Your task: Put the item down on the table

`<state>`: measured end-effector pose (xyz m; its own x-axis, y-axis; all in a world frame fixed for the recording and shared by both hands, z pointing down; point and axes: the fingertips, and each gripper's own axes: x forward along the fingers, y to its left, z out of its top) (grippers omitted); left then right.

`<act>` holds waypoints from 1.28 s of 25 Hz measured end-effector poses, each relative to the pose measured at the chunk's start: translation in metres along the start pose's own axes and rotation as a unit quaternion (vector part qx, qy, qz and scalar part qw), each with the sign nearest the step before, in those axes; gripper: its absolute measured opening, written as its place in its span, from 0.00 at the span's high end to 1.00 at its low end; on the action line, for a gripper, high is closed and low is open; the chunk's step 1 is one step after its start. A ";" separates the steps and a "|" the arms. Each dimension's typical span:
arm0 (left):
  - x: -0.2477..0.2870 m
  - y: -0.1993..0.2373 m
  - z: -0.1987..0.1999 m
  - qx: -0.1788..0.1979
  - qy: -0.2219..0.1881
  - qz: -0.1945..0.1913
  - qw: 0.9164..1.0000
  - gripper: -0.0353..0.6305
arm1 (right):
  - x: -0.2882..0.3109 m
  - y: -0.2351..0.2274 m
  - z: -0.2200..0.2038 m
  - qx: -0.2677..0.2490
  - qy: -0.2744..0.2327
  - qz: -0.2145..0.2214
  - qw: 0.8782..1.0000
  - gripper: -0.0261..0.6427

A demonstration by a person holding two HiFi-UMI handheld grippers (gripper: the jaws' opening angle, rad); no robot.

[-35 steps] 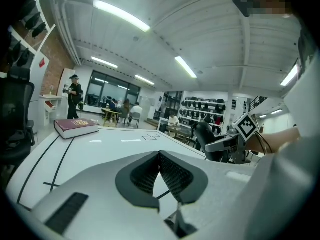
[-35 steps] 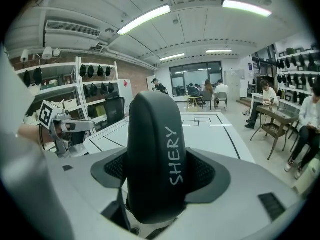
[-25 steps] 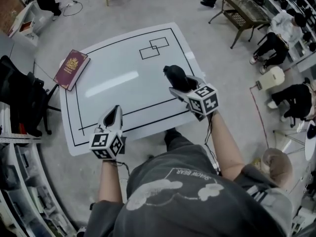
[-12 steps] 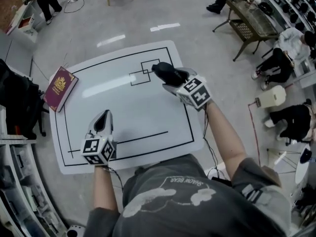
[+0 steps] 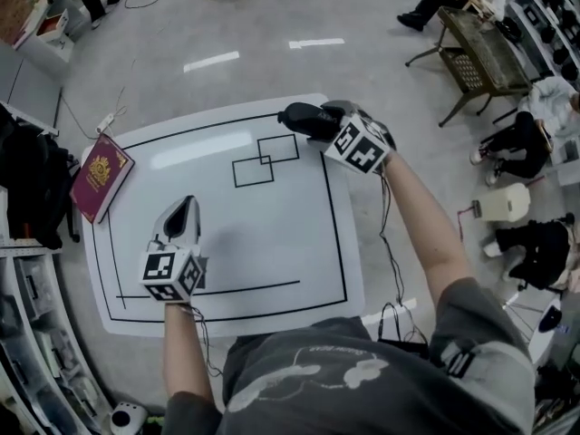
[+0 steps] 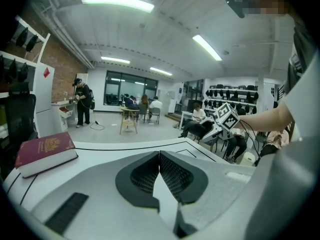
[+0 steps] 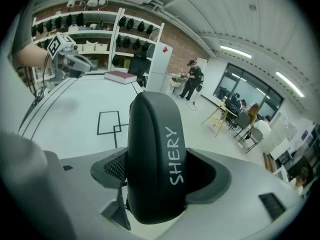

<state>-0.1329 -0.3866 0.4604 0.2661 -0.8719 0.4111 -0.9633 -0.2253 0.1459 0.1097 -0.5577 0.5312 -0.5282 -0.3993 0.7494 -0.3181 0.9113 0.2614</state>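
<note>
A black oblong case [image 5: 302, 119] with "SHERY" in white letters [image 7: 152, 154] sits between the jaws of my right gripper [image 5: 317, 123], which is shut on it. The case is held in the air over the far right corner of the white table [image 5: 272, 243], just right of two overlapping black outlined squares [image 5: 265, 159]. My left gripper [image 5: 184, 210] rests low over the table's near left part, its jaws shut [image 6: 159, 159] with nothing between them. The left gripper view shows the right gripper [image 6: 222, 124] far off to the right.
A maroon book [image 5: 98, 176] lies at the table's far left edge. A black line frames the table top. A black chair [image 5: 32, 184] stands left of the table. Seated people and a bench [image 5: 480, 48] are off to the right.
My right gripper has carried the case away from me, from the table's near right to its far right corner. The left gripper has stayed in about the same place.
</note>
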 end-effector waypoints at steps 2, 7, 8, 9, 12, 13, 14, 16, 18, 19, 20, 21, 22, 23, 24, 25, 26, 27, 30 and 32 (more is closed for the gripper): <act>0.013 0.004 0.004 -0.002 0.001 0.004 1.000 0.94 | 0.016 -0.016 -0.002 -0.030 0.013 0.003 0.999 0.47; 0.039 0.016 0.000 -0.004 0.012 0.011 1.000 0.94 | 0.053 -0.040 -0.001 -0.081 0.038 0.027 0.996 0.47; 0.044 0.017 -0.002 -0.004 0.015 0.012 1.000 0.94 | 0.059 -0.043 -0.002 -0.096 0.048 0.033 0.994 0.47; 0.049 0.019 -0.003 -0.005 0.016 0.013 1.000 0.94 | 0.064 -0.045 -0.004 -0.109 0.059 0.039 0.991 0.47; 0.058 0.021 -0.005 -0.006 0.020 0.016 1.000 0.94 | 0.076 -0.049 -0.010 -0.133 0.082 0.045 0.987 0.46; 0.060 0.022 -0.006 -0.007 0.021 0.016 1.000 0.94 | 0.079 -0.050 -0.012 -0.139 0.085 0.044 0.986 0.46; 0.063 0.023 -0.006 -0.008 0.021 0.015 1.000 0.94 | 0.082 -0.051 -0.014 -0.145 0.089 0.045 0.984 0.46; 0.068 0.023 -0.009 -0.009 0.023 0.012 1.000 0.94 | 0.087 -0.052 -0.018 -0.156 0.099 0.049 0.982 0.46; 0.071 0.023 -0.011 -0.010 0.027 0.011 1.000 0.94 | 0.091 -0.053 -0.020 -0.160 0.104 0.055 0.980 0.46; 0.072 0.024 -0.012 -0.010 0.028 0.012 0.999 0.94 | 0.093 -0.054 -0.020 -0.156 0.105 0.058 0.980 0.46; 0.073 0.025 -0.013 -0.011 0.028 0.013 0.999 0.94 | 0.094 -0.055 -0.020 -0.151 0.105 0.061 0.981 0.46; 0.074 0.026 -0.013 -0.011 0.028 0.013 0.999 0.94 | 0.095 -0.055 -0.019 -0.147 0.103 0.064 0.982 0.46; 0.075 0.026 -0.014 -0.012 0.029 0.014 0.999 0.94 | 0.095 -0.055 -0.019 -0.146 0.102 0.070 0.982 0.46; 0.075 0.026 -0.015 -0.013 0.030 0.014 0.999 0.94 | 0.095 -0.055 -0.020 -0.145 0.101 0.076 0.981 0.46; 0.076 0.026 -0.016 -0.014 0.031 0.014 0.999 0.94 | 0.096 -0.054 -0.020 -0.143 0.102 0.084 0.981 0.46; 0.076 0.025 -0.016 -0.014 0.032 0.014 0.999 0.94 | 0.096 -0.054 -0.020 -0.140 0.103 0.091 0.981 0.46; 0.076 0.025 -0.017 -0.015 0.032 0.014 0.999 0.94 | 0.097 -0.054 -0.021 -0.136 0.103 0.098 0.980 0.46; 0.076 0.024 -0.017 -0.016 0.033 0.013 0.999 0.94 | 0.098 -0.053 -0.021 -0.133 0.104 0.105 0.980 0.46; 0.076 0.021 -0.018 -0.015 0.033 0.008 0.999 0.94 | 0.097 -0.050 -0.023 -0.130 0.109 0.126 0.977 0.45; 0.074 0.020 -0.019 -0.012 0.033 0.005 0.999 0.94 | 0.096 -0.046 -0.022 -0.130 0.107 0.137 0.976 0.41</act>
<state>-0.1319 -0.4477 0.5106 0.2583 -0.8433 0.4713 -0.9652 -0.2052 0.1619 0.0913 -0.6358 0.6047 -0.3792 -0.1315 0.9159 0.0373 0.9869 0.1571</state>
